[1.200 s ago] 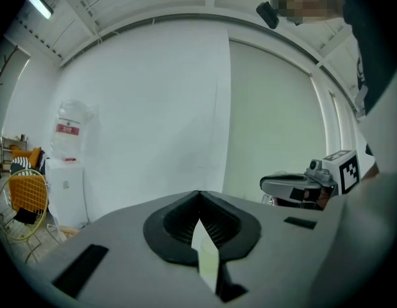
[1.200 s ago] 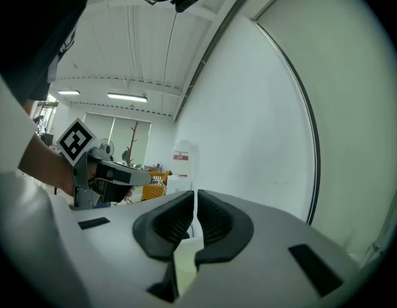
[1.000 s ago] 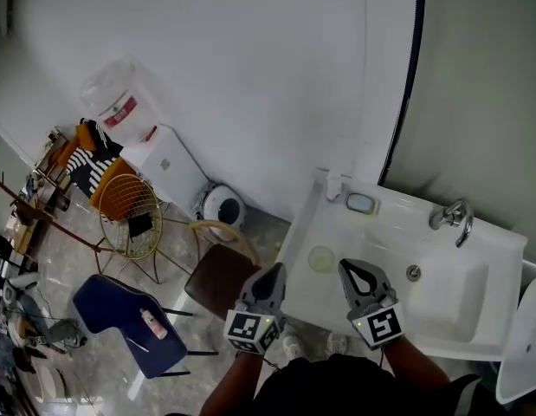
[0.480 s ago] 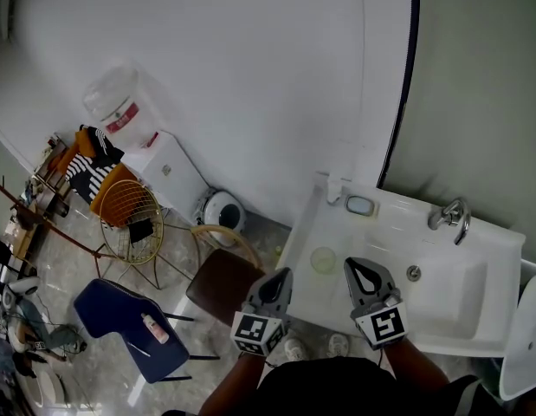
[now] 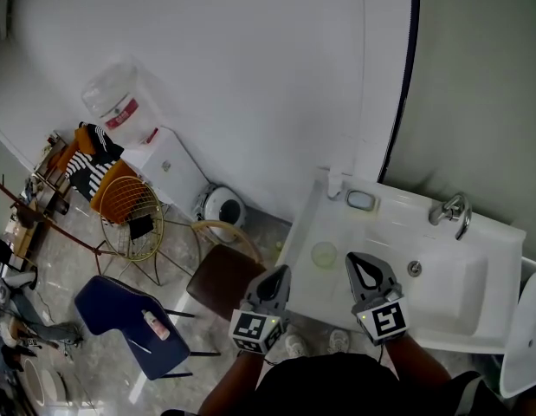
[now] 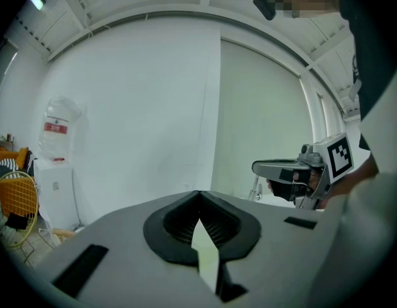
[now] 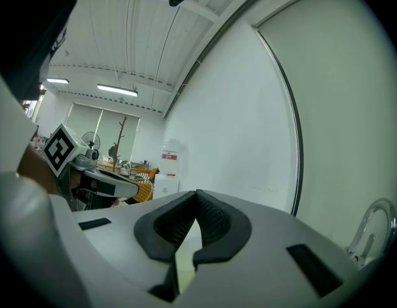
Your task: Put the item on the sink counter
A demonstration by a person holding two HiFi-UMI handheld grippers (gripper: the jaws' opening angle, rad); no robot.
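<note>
The left gripper (image 5: 274,277) and right gripper (image 5: 364,267) hover at the worktop's (image 5: 397,208) front edge, fingers closed together and empty. A pale round cup (image 5: 324,254), probably the item, sits near its left edge. If so, only withdrawing remains.

The left gripper (image 5: 278,277) and right gripper (image 5: 361,271) are held side by side, a little apart, both pointing forward. The 2 jaws of each are pressed together, with nothing between them.
</note>
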